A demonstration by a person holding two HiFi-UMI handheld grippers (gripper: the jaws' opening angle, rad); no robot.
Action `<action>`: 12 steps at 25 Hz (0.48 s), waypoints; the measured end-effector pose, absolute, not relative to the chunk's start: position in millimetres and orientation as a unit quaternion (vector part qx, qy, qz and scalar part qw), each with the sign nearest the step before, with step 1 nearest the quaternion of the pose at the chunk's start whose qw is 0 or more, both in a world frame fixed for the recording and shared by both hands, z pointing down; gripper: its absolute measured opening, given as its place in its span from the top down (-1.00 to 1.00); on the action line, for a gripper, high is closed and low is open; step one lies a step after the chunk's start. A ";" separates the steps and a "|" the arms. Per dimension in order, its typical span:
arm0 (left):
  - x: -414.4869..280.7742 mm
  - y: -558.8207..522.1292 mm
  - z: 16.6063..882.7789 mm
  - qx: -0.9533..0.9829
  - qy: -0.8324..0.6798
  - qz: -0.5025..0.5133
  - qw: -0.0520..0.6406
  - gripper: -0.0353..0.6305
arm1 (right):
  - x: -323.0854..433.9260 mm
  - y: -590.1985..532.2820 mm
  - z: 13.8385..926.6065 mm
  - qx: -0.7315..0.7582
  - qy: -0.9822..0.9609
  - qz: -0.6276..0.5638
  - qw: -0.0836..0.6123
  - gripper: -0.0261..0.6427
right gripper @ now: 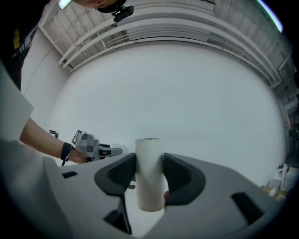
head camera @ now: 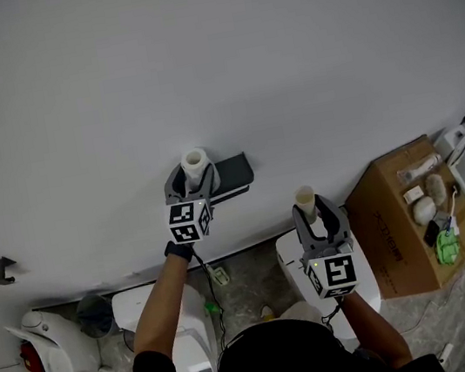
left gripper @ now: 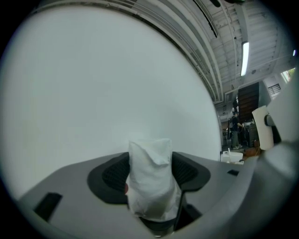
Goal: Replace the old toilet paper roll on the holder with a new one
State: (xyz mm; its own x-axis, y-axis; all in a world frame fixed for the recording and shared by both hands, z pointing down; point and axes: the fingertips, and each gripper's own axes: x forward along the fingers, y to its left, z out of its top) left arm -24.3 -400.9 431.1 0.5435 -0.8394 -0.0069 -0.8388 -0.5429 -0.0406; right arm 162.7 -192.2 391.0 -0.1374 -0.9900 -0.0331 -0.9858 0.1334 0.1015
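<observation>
Right gripper (head camera: 309, 207) clamps cardboard tube (head camera: 304, 196), left gripper (head camera: 196, 172) clamps paper roll (head camera: 194, 159).

Cardboard box (head camera: 394, 242) bearing small items at right; dark bracket (head camera: 1, 270) on white wall (head camera: 193, 55)

You are working at a mock bathroom station set up inside an industrial hall. A plain white wall (head camera: 193, 55) carries a dark paper holder (head camera: 232, 174). Below it, a white toilet-like fixture (head camera: 161, 312) stands on a grey stone-pattern floor (head camera: 247, 275). Past the wall's edge you see an exposed ribbed ceiling (left gripper: 219, 42) with a tube light (left gripper: 244, 58). A cardboard box (head camera: 395, 233) with small items on top stands at the right.
</observation>
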 end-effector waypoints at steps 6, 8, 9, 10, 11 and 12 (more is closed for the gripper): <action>-19.6 -398.1 429.2 -0.880 0.474 -0.018 0.025 0.06 | 166.8 -192.8 392.0 0.658 -0.751 -0.050 0.023 0.38; -16.4 -394.5 422.8 -0.881 0.472 -0.014 0.029 0.06 | 167.6 -192.4 391.7 0.659 -0.751 -0.048 0.023 0.38; -14.7 -391.4 416.7 -0.882 0.471 -0.008 0.032 0.06 | 168.0 -192.2 392.3 0.659 -0.750 -0.048 0.024 0.38; -12.8 -387.9 408.7 -0.883 0.467 0.000 0.035 0.06 | 168.2 -192.3 393.0 0.659 -0.750 -0.049 0.025 0.38; -10.2 -384.4 399.4 -0.886 0.462 0.008 0.039 0.06 | 168.2 -192.9 393.4 0.659 -0.750 -0.049 0.025 0.38; -6.7 -381.0 389.8 -0.888 0.457 0.016 0.044 0.06 | 168.1 -193.7 393.3 0.659 -0.750 -0.050 0.025 0.38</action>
State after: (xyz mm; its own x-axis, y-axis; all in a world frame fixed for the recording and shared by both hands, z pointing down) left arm -6.7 -381.0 389.8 0.5827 -0.8098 -0.0683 -0.8126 -0.5792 -0.0647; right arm 168.1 -193.7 393.3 -0.1290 -0.9912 -0.0282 -0.9863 0.1253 0.1074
